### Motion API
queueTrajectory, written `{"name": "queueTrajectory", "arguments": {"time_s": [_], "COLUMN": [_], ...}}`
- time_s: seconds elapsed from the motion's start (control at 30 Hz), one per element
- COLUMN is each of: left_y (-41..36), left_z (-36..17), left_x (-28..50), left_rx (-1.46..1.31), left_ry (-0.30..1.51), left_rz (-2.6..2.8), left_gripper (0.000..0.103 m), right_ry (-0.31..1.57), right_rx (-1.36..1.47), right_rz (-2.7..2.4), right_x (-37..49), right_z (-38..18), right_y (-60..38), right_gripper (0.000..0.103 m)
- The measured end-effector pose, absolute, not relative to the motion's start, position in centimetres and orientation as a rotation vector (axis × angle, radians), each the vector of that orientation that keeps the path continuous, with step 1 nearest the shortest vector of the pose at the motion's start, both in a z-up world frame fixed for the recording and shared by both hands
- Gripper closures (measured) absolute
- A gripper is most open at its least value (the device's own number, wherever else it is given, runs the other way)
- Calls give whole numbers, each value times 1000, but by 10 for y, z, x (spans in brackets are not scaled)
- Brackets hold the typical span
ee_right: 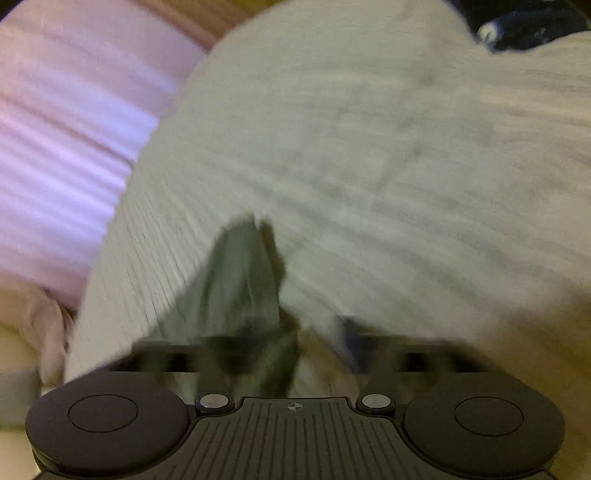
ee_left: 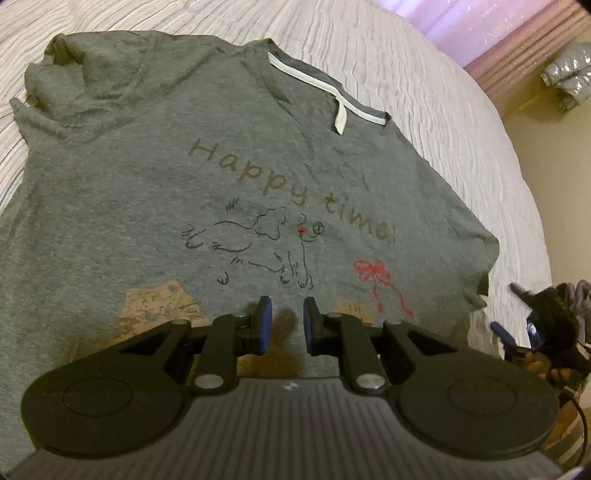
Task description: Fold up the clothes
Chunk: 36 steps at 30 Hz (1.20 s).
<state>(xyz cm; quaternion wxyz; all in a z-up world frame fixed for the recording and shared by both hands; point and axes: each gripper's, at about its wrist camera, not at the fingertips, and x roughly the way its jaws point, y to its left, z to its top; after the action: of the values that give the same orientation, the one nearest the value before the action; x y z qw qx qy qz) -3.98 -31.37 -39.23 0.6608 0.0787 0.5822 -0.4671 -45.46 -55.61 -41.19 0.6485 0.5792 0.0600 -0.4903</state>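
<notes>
A grey T-shirt (ee_left: 155, 192) printed "Happy time!" with a dog drawing lies face up on the white bedspread (ee_left: 424, 122), collar far, one sleeve bunched at the far left. My left gripper (ee_left: 287, 320) hovers over the shirt's lower middle, jaws a little apart and empty. The right gripper (ee_left: 535, 325) shows at the shirt's right edge. The right wrist view is motion-blurred: a grey fold of the shirt (ee_right: 240, 280) rises between the right gripper's fingers (ee_right: 299, 343), whose jaws look parted.
The bedspread's edge (ee_left: 532, 206) curves along the right, with floor beyond. A silver padded bundle (ee_left: 569, 77) lies on the floor far right. Pink curtains (ee_right: 62, 140) hang behind the bed. A dark object (ee_right: 524, 22) sits at the bed's far right.
</notes>
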Motion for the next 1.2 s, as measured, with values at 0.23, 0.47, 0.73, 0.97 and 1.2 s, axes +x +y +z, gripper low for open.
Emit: {"name": "queueTrajectory", "arguments": {"time_s": [0.23,0.47,0.73,0.97,1.2], "left_y": [-335,-354,-359,-351,-352], "left_z": [-385,-385,-390,-386,-390], "left_x": [-34,-24,-20,-18,-27], "left_rx": [159,156,143,160,124], "left_ry": [1261,1226,1249,1221,1246], "left_rz": [-1089,-1063,-1021,-1027,-1029], "left_gripper": [91,91,91,91,91], "right_ry": [110,266,615,349,274], "right_rx": [1372,1048,485,956,1052], "right_rz": [-961,-975,-672,-961,-797], "right_x": [-454,-409,-274,-373,-387], "right_z": [-431,-406,-378,-386,-383], "right_y": [-617,-618,-502,-548,-569], "right_gripper": [45,97,96,40,71]}}
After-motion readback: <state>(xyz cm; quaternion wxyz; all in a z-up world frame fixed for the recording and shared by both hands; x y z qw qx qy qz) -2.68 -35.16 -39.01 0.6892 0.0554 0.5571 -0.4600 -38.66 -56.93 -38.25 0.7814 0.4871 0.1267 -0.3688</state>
